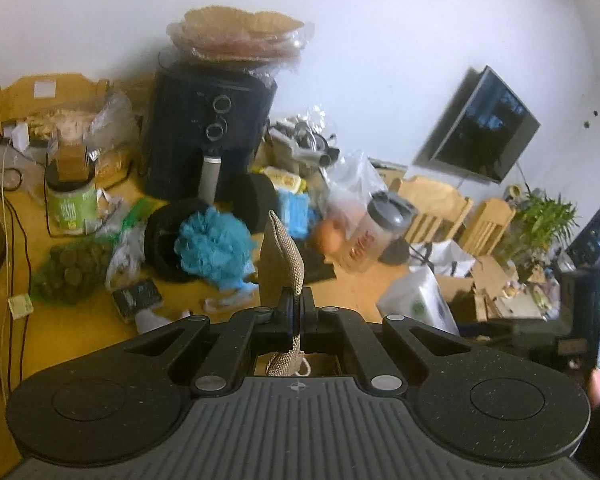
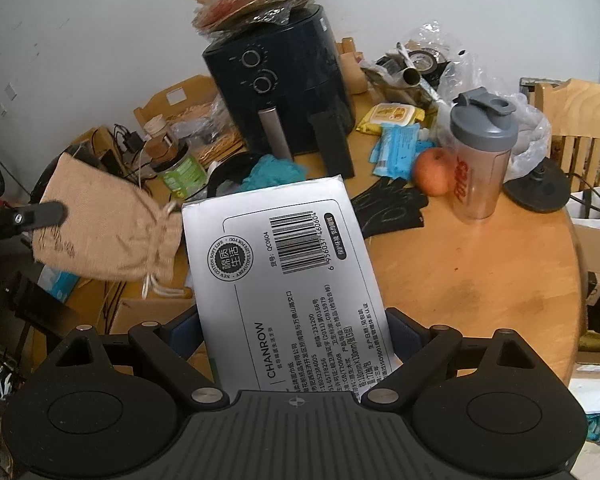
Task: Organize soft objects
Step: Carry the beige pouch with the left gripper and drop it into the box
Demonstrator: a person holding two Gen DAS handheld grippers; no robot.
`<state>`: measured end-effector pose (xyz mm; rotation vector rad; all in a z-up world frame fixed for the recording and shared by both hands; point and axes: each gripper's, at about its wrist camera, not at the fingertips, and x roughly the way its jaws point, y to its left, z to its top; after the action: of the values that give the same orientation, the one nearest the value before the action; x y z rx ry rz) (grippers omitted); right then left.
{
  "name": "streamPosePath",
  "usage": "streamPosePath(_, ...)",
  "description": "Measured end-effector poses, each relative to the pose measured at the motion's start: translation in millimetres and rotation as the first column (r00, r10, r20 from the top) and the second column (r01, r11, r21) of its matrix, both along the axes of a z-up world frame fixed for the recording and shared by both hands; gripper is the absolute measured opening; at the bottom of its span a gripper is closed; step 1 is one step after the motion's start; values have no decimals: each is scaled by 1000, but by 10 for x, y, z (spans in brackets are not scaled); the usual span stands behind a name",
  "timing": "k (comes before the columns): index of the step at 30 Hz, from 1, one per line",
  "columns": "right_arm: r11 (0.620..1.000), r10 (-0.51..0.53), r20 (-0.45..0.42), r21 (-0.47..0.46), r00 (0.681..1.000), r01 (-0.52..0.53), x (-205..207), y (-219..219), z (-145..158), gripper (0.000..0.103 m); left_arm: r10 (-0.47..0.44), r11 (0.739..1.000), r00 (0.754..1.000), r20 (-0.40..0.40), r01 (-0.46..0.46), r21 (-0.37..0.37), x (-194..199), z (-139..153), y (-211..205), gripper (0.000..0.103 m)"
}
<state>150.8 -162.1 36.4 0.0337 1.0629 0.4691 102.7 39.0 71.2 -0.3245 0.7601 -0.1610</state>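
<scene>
My left tool (image 1: 298,312) is pinched nearly closed on a burlap drawstring pouch (image 1: 280,256), its two fingers pressing the coarse tan fabric between them so that the pouch stands up edge-on above the jaws while a bit of it, with a white cord, hangs below. In the right wrist view the same pouch (image 2: 104,232) shows broadside at the left, lifted off the tabletop (image 2: 472,280), one finger of the left tool lying across its face. My right tool (image 2: 296,332) is spread wide around a white pack of tissues (image 2: 284,280), printed with a barcode and the word CHANROW, which fills the gap between the fingers and juts forward over the tabletop; the blue pads touch its two sides. Beyond both held things the round wooden tabletop (image 1: 72,328) is crowded: a blue mesh bath pouf (image 1: 212,244) rests against a black round thing, just in front of the dark air fryer (image 1: 210,136), which carries a stack of flat items wrapped in plastic. To the right of the pouf stand an orange fruit (image 2: 434,172) and a shaker bottle (image 2: 480,160) with a grey lid, touching or nearly so, and black gloves (image 2: 388,208) lie flat beside the tissue pack.
</scene>
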Motion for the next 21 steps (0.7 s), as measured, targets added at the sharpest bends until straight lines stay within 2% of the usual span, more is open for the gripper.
streamPosePath(7,1000,9,-9,1,1000,-9,-59,58,-1,93,5,999,999,-36,-7,-42,-204,37,-15,3)
streamPosePath(12,1000,-1,-21,8,1000,1,-82,63,7,93,-12,1000,997,-78,10,-14,-313,21,-96,3)
streamPosePath(16,1000,-7,-24,2,1000,7,-114,53,7,93,-14,1000,989,-151,17,19,-353,-137,-130,5)
streamPosePath(18,1000,-12,-27,1,1000,12,-137,49,3,93,6,999,983,-185,0,35,-378,-213,-141,13)
streamPosePath(20,1000,-16,-33,0,999,16,-155,45,4,93,16,999,979,-204,-9,36,-423,-275,-144,35)
streamPosePath(21,1000,-17,-34,-1,999,17,-164,44,3,93,32,999,979,-202,-24,42,-451,-290,-138,39)
